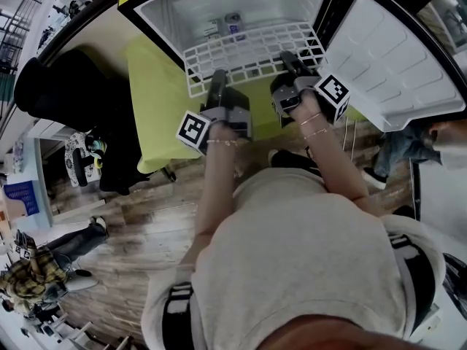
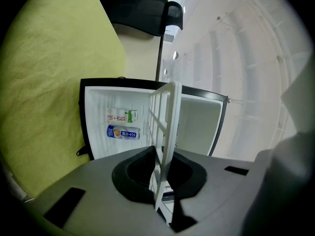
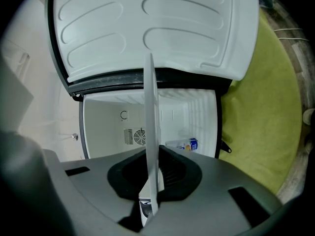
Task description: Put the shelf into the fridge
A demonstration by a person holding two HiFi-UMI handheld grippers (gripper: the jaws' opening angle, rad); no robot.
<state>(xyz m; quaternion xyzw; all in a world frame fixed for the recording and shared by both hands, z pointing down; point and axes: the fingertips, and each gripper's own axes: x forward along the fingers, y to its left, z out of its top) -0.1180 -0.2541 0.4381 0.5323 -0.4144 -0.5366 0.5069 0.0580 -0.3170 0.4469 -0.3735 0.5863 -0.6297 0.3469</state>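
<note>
Near: left gripper (image 2: 162, 178) and right gripper (image 3: 151, 181), the jaws of each clamped on the near edge of the white wire shelf (image 1: 252, 53). The shelf runs out ahead of both jaws, and its far edge seems just inside the mouth of the open mini fridge (image 1: 164, 13).

Step judged: sliding it in. Keep both grips level and push evenly so neither side binds on the walls.

Far beyond the jaws, inside the fridge: a blue drink can (image 2: 123, 132) on its side, with a small carton (image 2: 122, 116) beside it.
</note>
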